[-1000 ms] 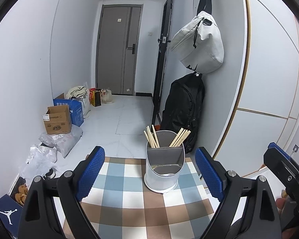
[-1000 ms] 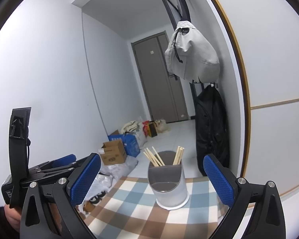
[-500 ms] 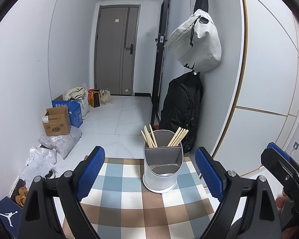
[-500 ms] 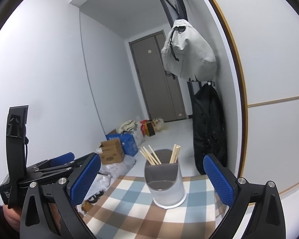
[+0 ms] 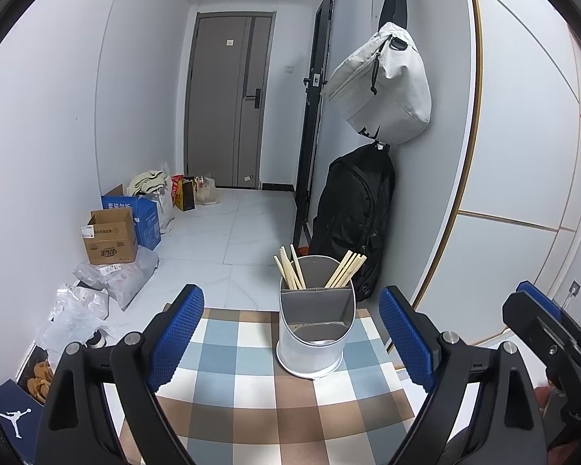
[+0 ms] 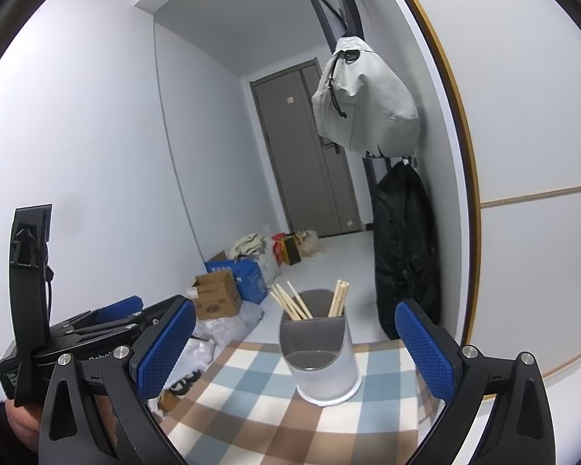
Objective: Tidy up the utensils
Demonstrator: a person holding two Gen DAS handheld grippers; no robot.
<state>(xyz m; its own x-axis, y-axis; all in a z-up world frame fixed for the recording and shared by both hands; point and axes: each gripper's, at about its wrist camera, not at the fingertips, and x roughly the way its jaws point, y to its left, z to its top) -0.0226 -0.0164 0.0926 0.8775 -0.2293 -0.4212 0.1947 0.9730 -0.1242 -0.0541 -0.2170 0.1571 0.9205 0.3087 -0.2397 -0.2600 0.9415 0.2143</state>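
Observation:
A grey and white utensil holder (image 5: pixel 315 327) stands upright at the far edge of a checked tablecloth (image 5: pixel 251 407). Several wooden chopsticks (image 5: pixel 290 271) stick out of its two back compartments; the front compartment looks empty. It also shows in the right wrist view (image 6: pixel 321 356), with the chopsticks (image 6: pixel 290 304). My left gripper (image 5: pixel 290 341) is open and empty, its blue pads wide apart in front of the holder. My right gripper (image 6: pixel 294 352) is open and empty, also facing the holder. The left gripper's body (image 6: pixel 77 333) shows at left in the right wrist view.
A black backpack (image 5: pixel 352 213) leans on the wall behind the table, under a hanging grey bag (image 5: pixel 387 89). Cardboard boxes (image 5: pixel 112 236) and plastic bags (image 5: pixel 112 275) lie on the floor at left. A white cabinet wall (image 5: pixel 523 155) stands at right.
Both grippers have shifted slightly, so the holder sits a little further left in the left wrist view and slightly lower in the right. Both stay open and empty.

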